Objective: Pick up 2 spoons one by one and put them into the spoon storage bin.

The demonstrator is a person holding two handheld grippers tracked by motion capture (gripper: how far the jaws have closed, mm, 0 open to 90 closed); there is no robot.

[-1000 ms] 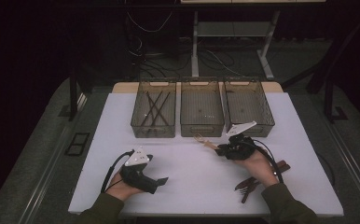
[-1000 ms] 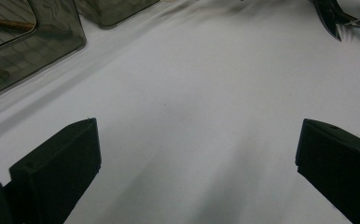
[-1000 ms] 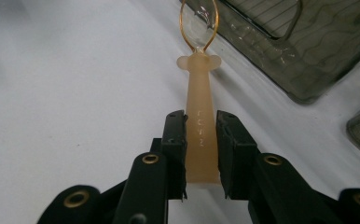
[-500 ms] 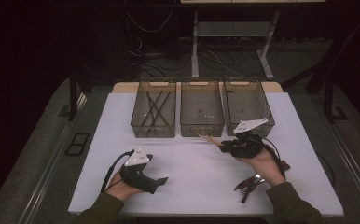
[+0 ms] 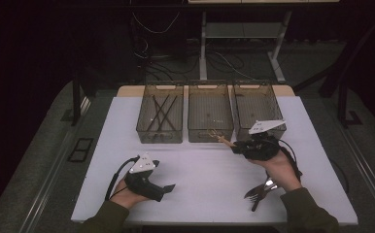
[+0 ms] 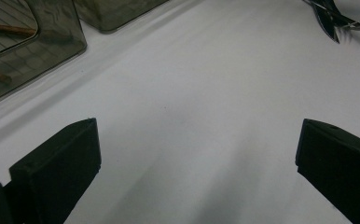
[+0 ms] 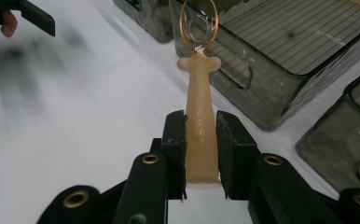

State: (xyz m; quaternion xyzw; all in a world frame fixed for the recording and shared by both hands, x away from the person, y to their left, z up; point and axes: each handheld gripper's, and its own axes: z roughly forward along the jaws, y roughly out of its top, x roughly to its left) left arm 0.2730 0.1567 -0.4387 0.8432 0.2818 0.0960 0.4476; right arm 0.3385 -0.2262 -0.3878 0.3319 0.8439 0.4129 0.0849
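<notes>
Sorting cutlery into bins; carry step in hand. The right gripper [image 7: 200, 140] was clamped on the beige handle of a small whisk [image 7: 199, 112], jaws pressed to either side of the handle, wire loop pointing ahead. In the high view the whisk [image 5: 220, 138] was held clear of the white table [image 5: 200, 194], its tip just at the near wall of the middle bin [image 5: 210, 116]. The left bin [image 5: 160, 116] held dark sticks; the right bin [image 5: 258, 107] looked empty, though its mesh floor made that hard to judge.

The left gripper [image 5: 168, 187] rested low on the table with its jaws wide apart, nothing between them. A few metal forks [image 5: 261, 190] lay on the table near the person's right wrist.

Judgement: the next move called for lifting the whisk over the near wall of the middle bin, then parting the jaws above its floor. Clearance over the rim was the main concern.
</notes>
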